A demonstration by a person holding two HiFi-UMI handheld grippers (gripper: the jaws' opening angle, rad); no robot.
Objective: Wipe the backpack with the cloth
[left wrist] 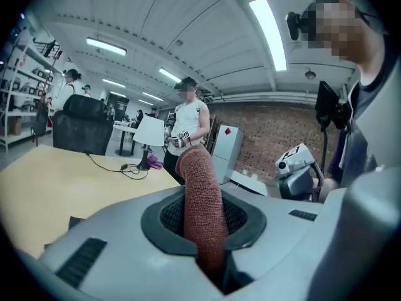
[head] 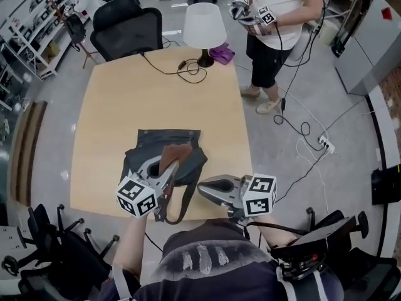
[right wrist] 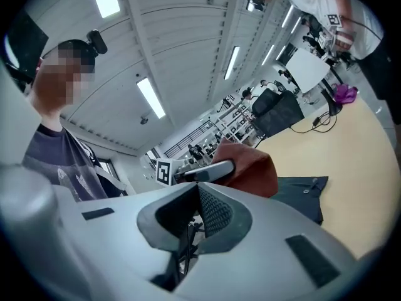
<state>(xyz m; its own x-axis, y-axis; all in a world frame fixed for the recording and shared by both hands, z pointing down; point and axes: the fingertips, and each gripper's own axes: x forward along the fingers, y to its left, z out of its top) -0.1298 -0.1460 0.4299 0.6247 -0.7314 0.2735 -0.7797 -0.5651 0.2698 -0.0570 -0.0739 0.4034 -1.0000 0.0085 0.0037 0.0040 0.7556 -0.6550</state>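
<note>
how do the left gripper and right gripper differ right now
The left gripper has its jaws clamped on the brown cloth; the right gripper has its jaws together with nothing between them. The left gripper is over the backpack, while the right gripper is beside it over bare table, pointing towards the left one. Both are grey and carry a marker cube.
</note>
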